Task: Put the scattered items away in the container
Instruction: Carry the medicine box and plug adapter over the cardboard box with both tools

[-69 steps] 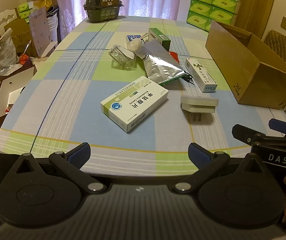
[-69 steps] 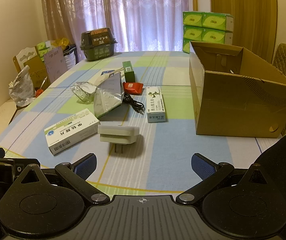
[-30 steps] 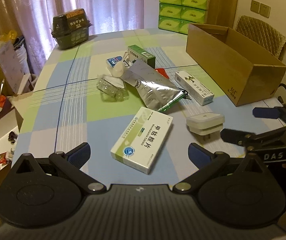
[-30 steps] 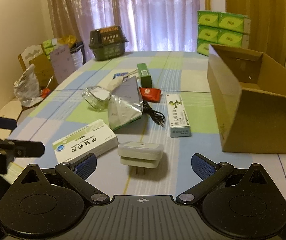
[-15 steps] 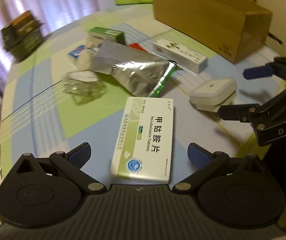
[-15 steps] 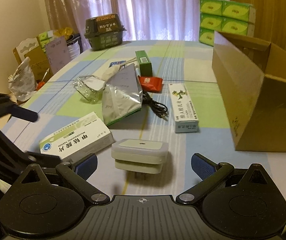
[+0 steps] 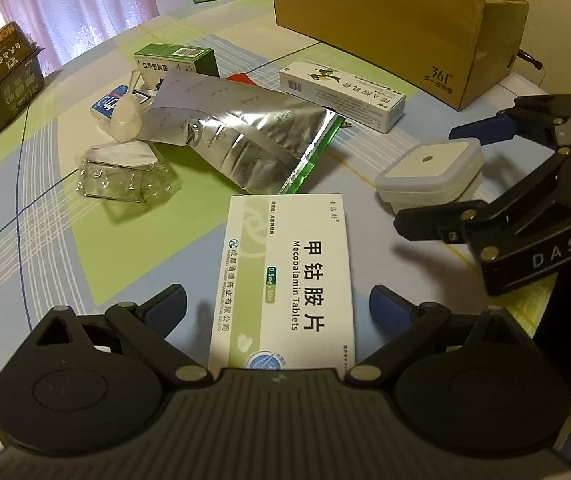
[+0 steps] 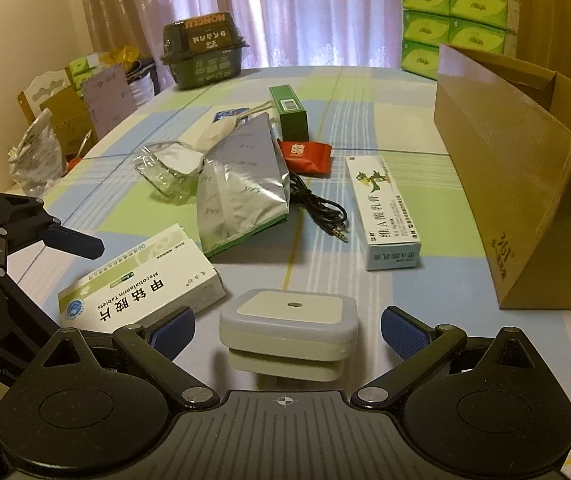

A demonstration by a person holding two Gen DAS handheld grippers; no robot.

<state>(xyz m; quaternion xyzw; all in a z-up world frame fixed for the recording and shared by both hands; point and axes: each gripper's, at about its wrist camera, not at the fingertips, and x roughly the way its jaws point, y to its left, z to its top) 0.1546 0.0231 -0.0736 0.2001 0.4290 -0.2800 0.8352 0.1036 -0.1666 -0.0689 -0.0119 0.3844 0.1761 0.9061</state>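
Observation:
My left gripper [image 7: 277, 304] is open, its jaws on either side of the near end of a white Mecobalamin tablet box [image 7: 289, 264] that lies flat on the checked tablecloth. My right gripper [image 8: 287, 330] is open too, low over the table, with a white plug adapter [image 8: 289, 320] between its blue pads. In the left wrist view the right gripper [image 7: 445, 178] straddles that adapter [image 7: 429, 172]. An open cardboard box [image 8: 505, 180] stands to the right. Beyond lie a silver foil pouch [image 8: 237, 184], a long white ointment box [image 8: 385, 212], a black cable [image 8: 317, 208], a red packet [image 8: 305, 156] and a green box [image 8: 289, 112].
Crumpled clear packaging [image 7: 125, 176] and a small blue box [image 7: 105, 104] lie left of the pouch. A dark green tub [image 8: 201, 48] stands at the table's far end, with stacked green tissue packs [image 8: 457, 16] behind the cardboard box. A chair and bags [image 8: 45, 120] crowd the table's left side.
Both grippers have come forward and down. The left one now spans the tablet box and the right one spans the plug adapter. No item has moved.

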